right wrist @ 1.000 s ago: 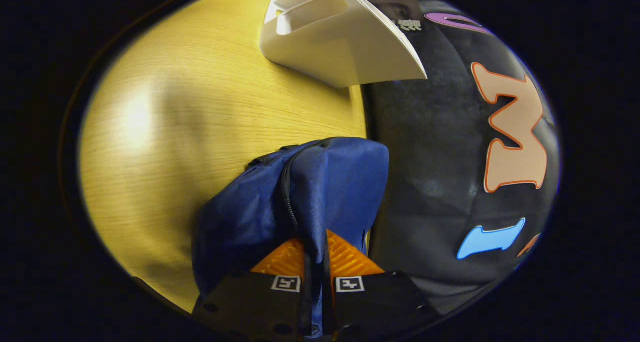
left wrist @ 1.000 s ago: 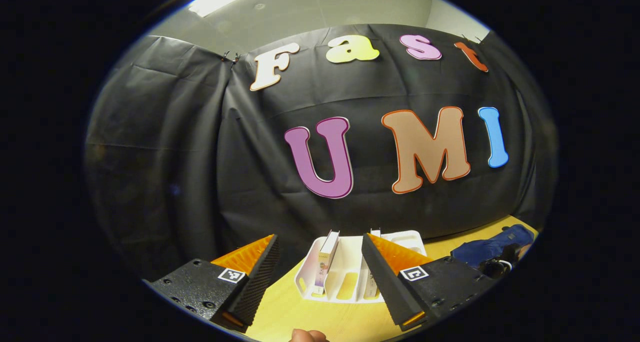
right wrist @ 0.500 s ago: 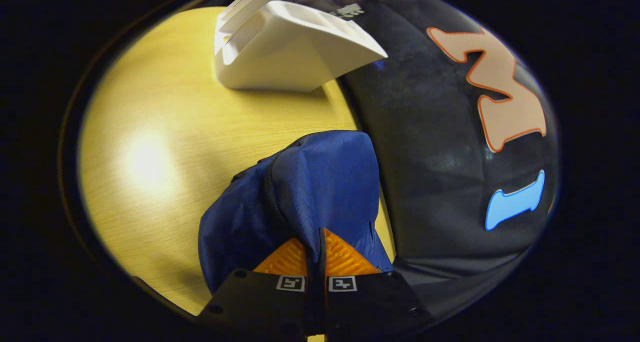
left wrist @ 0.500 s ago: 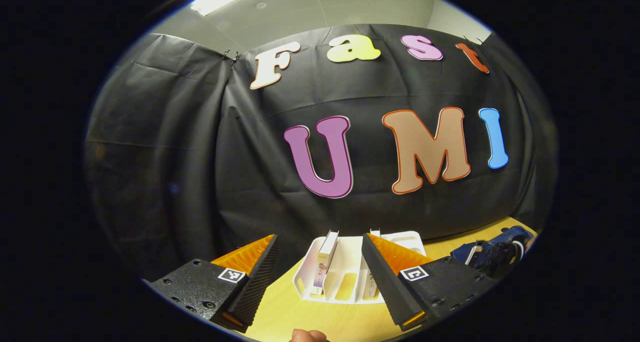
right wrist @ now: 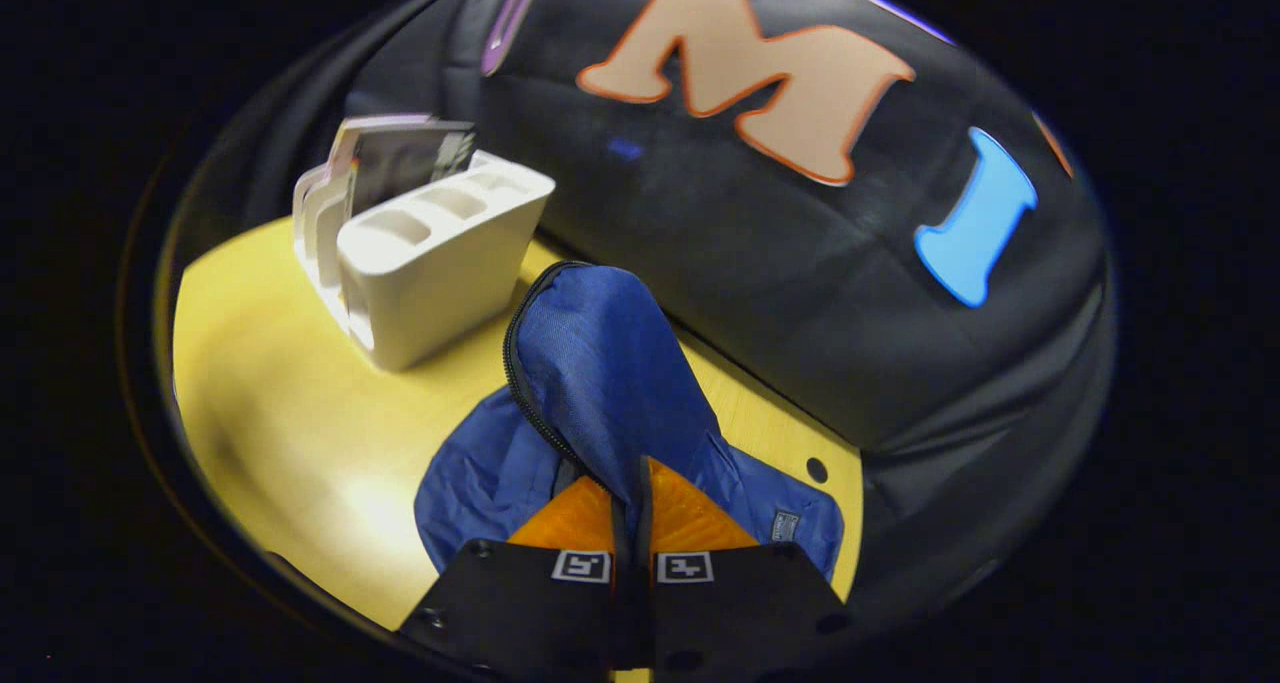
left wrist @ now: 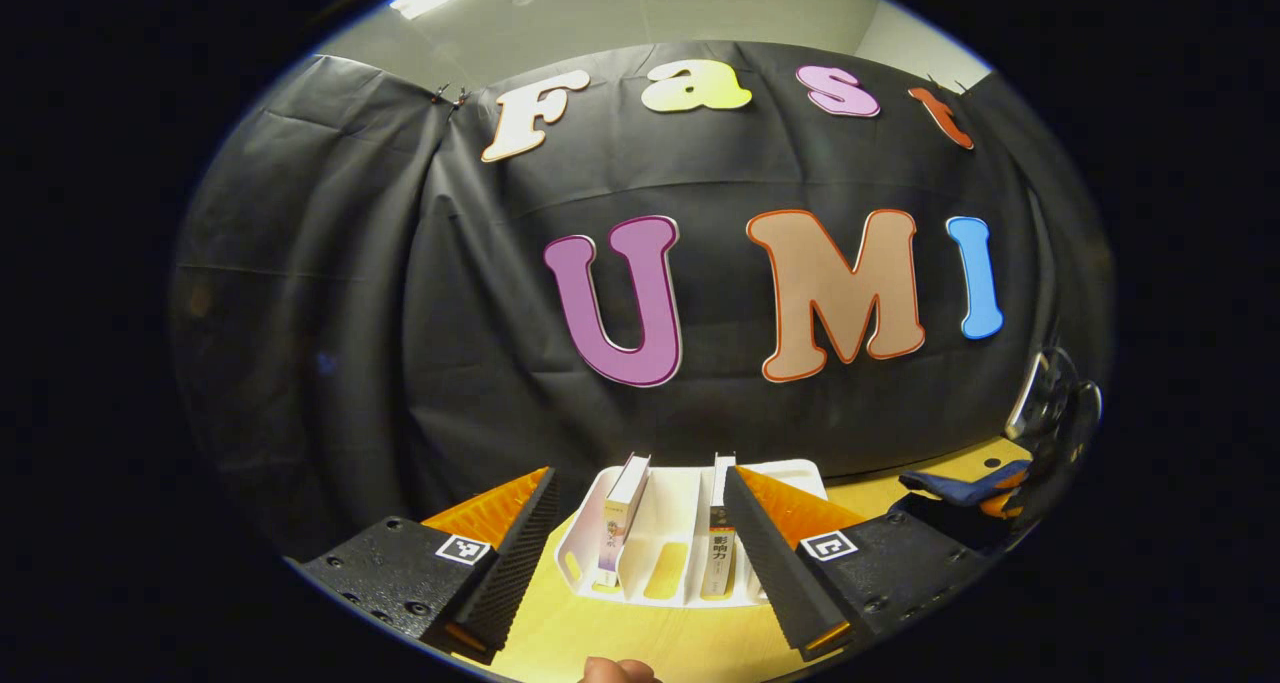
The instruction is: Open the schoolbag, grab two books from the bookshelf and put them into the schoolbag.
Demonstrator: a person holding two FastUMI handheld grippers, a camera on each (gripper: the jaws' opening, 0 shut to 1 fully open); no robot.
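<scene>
A blue schoolbag [right wrist: 600,363] lies on the yellow table, its zipper edge curving along a raised flap. My right gripper [right wrist: 632,466] is shut on that flap's fabric and holds it up. The white bookshelf [right wrist: 440,263] stands to the left beyond the bag, with books [right wrist: 400,158] upright in it. In the left gripper view the bookshelf [left wrist: 680,548] is straight ahead, holding one book [left wrist: 622,508] on the left and another book [left wrist: 718,533] on the right. My left gripper [left wrist: 640,478] is open in front of it, holding nothing. The schoolbag [left wrist: 960,485] shows at far right.
The yellow table [right wrist: 280,413] ends at the black cloth wall close behind the shelf and bag. A small hole [right wrist: 817,469] is in the tabletop by the bag. The other gripper [left wrist: 1050,413] hangs above the bag at the right edge. A fingertip [left wrist: 615,671] shows below.
My right gripper has risen and tilted up with the bag's flap, pulling it taller. In the left gripper view the shelf has slid slightly left and the other gripper has lifted.
</scene>
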